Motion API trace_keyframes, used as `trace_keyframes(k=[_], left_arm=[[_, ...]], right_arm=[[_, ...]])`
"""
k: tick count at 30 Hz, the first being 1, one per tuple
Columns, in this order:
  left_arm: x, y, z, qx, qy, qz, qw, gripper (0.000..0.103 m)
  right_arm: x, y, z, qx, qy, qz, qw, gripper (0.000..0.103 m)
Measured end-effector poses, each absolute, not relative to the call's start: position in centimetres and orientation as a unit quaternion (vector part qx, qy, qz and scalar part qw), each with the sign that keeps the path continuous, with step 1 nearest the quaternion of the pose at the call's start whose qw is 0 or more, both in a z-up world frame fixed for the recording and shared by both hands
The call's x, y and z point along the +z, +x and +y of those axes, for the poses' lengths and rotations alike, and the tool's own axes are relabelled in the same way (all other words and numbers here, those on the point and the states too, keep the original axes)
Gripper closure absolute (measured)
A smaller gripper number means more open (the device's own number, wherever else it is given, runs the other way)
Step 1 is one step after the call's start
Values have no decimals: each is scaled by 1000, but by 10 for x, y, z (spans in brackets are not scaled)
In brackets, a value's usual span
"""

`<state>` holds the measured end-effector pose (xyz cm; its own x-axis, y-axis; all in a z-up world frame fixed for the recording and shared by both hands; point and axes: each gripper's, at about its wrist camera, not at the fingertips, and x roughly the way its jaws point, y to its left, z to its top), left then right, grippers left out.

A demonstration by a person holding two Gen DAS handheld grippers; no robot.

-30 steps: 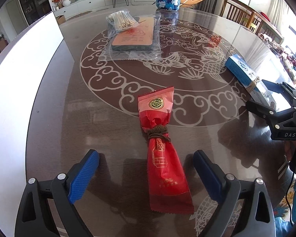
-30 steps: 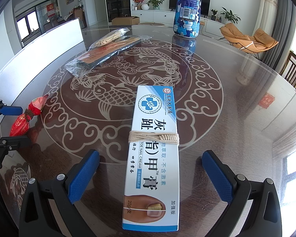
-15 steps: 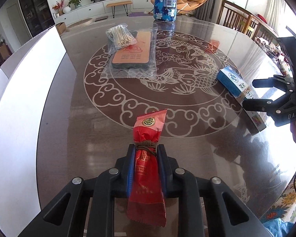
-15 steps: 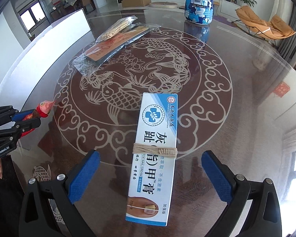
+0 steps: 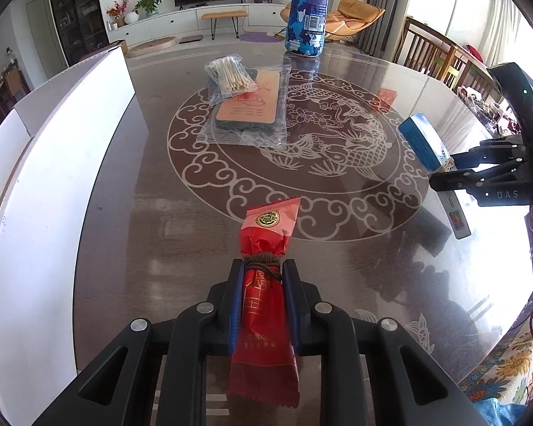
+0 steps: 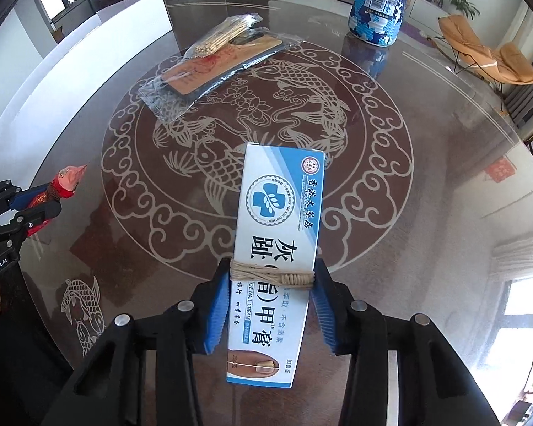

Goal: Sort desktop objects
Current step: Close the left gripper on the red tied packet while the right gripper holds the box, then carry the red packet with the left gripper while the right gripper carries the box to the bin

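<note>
The left gripper [image 5: 263, 269] clamps the red snack packet [image 5: 266, 284] at its string-tied waist while the right gripper [image 6: 272, 273] pinches the twine-bound toe nail cream box [image 6: 277, 245], both above the fish-patterned glass table [image 5: 337, 163], near bagged cotton swabs [image 5: 229, 76].

Daylight from windows glared off the glass table [image 6: 444, 163] toward its right edge; frames were sharp, fisheye-bent, with dark vignetted corners.
</note>
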<state>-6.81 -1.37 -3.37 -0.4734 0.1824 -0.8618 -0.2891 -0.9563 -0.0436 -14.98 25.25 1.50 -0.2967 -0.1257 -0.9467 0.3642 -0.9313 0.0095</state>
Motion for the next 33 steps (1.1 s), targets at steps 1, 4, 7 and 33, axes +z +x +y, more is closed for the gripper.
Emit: trace_keyframes(k=[1,4,7,33], left_arm=[[-29,-67,-17,859,-490,50,138,82],[-11,-62,-28,869,-474,43,132,82],[10,-54,-46,881,-455,34,123,82],[57,-64,-366,882,-456,-66,-103,82]], right_arm=[[19,-148,250,-798,571,108,158,59],[33,-146,236,-800,563,116,171,59],[54,-143,219,-807,548,113,190,59],[142,-186,-205,-768,456,105,438,59]])
